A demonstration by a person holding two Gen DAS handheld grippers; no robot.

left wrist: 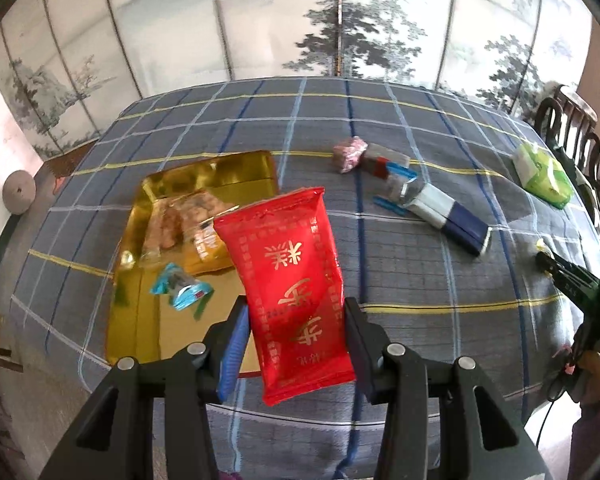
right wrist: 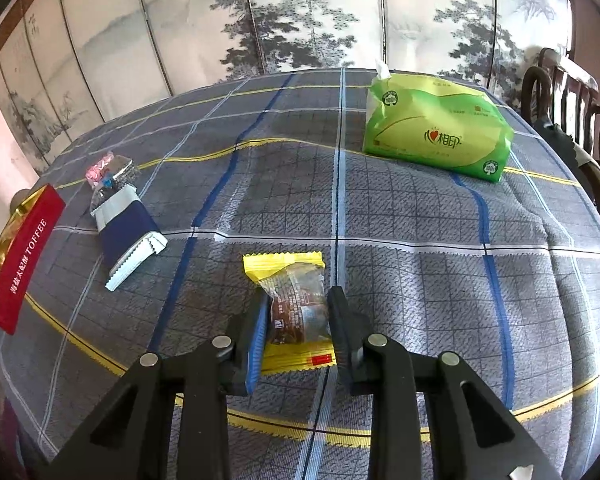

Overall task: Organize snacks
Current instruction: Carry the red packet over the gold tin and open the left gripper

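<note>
Left claw (left wrist: 296,344) pinches a glossy red foil packet (left wrist: 288,280) beside the gold tray (left wrist: 140,332) – right claw (right wrist: 298,332) clamps a yellow-edged cake wrapper (right wrist: 292,300); blue-white packets (right wrist: 128,232) at left remain.

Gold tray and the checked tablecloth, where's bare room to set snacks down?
The shiny gold tray is bare along its near edge, below the blue-wrapped candy; its far half is crowded with clear snack bags. The checked tablecloth is bare between the green tissue pack and the navy-and-white wrapped bar.
</note>
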